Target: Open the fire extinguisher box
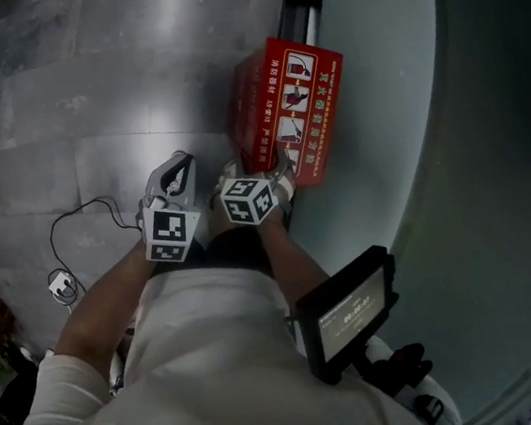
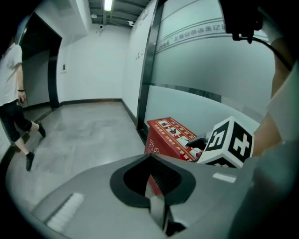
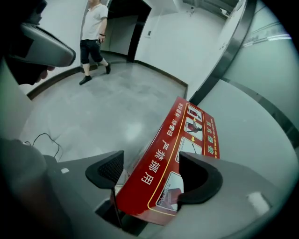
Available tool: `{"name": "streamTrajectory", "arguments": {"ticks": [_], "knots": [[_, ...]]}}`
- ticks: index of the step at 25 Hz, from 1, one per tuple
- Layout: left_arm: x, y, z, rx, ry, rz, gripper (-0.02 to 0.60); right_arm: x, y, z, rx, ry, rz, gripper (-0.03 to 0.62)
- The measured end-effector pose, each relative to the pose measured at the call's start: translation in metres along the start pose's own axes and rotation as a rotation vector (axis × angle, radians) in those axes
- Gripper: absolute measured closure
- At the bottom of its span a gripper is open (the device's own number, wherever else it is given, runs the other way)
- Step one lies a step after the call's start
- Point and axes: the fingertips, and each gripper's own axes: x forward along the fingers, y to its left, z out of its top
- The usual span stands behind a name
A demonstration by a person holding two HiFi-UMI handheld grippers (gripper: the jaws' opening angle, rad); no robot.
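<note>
The job looks barely begun. The red box (image 1: 288, 110) sits on the floor (image 1: 94, 102) against the glass wall (image 1: 395, 99), and its printed lid seems to lie flat and closed, so gripping and lifting are yet to come.

The left gripper (image 2: 152, 179) has its jaws together and empty, with the box ahead and to its right. The right gripper (image 3: 154, 177) has its jaws apart, straddling the box's near corner without clamping it. Both forearms reach down, side by side.
</note>
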Motion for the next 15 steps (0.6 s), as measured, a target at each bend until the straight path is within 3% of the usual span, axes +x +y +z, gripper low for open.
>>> {"name": "streamTrajectory", "arguments": {"ticks": [5,9,15], "knots": [[0.000,0.010,-0.007,-0.003,0.010,0.004,0.578,0.024,-0.010,-0.017,0.001,0.107,-0.093,0.126],[-0.005,0.021,-0.012,0.002,0.021,0.005,0.578,0.036,-0.015,-0.029,-0.029,0.188,-0.153,0.137],[-0.008,0.027,-0.010,0.025,0.020,0.005,0.578,0.035,-0.014,-0.026,-0.023,0.190,-0.182,0.164]]}}
